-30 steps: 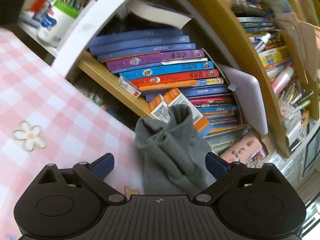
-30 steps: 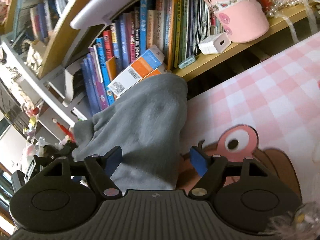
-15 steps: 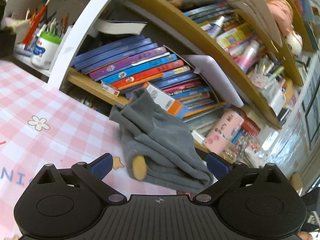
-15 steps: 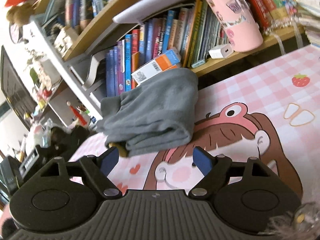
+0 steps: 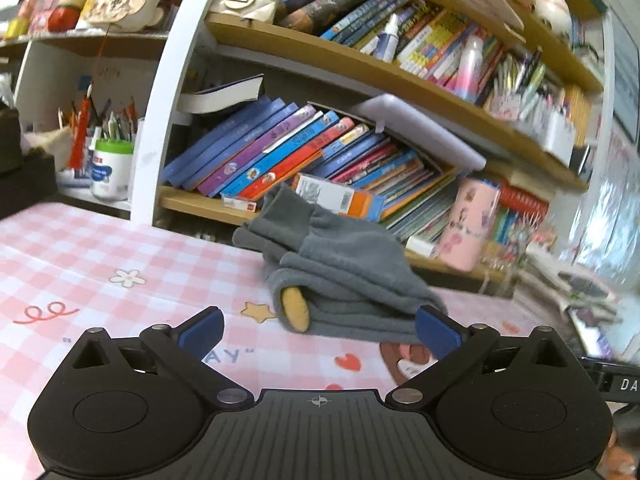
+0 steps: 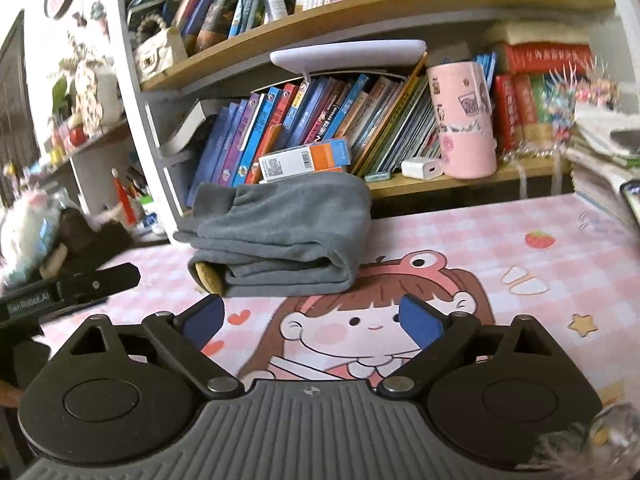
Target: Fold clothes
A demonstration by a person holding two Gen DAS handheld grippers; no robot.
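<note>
Folded grey garment (image 6: 280, 240) lies on the pink checked tabletop (image 6: 500, 240), at the far edge, right up against the bookshelf (image 6: 320, 128). It is stacked in several layers, with a tan patch (image 6: 206, 276) poking out at one end.

My right tongs (image 6: 312, 316): jaws wide and opening further, nothing between the blue pads. The bundle sits straight ahead and slightly left of centre, near but clear of the tips. Its long axis runs crosswise to my line of pointing, with the rounded fold to the right and the open layered end to the left.

My left tongs (image 5: 318, 330): jaws spread wide, empty. From here the garment (image 5: 344, 280) lies ahead and right of centre; its near corner runs up beside the right-hand pad (image 5: 436, 332), and I cannot tell whether they touch.

Judgement: the fold looks finished or nearly so. Left tongs seem nearer the bundle. Any further tidy or lift would have to come at the near long edge.
</note>
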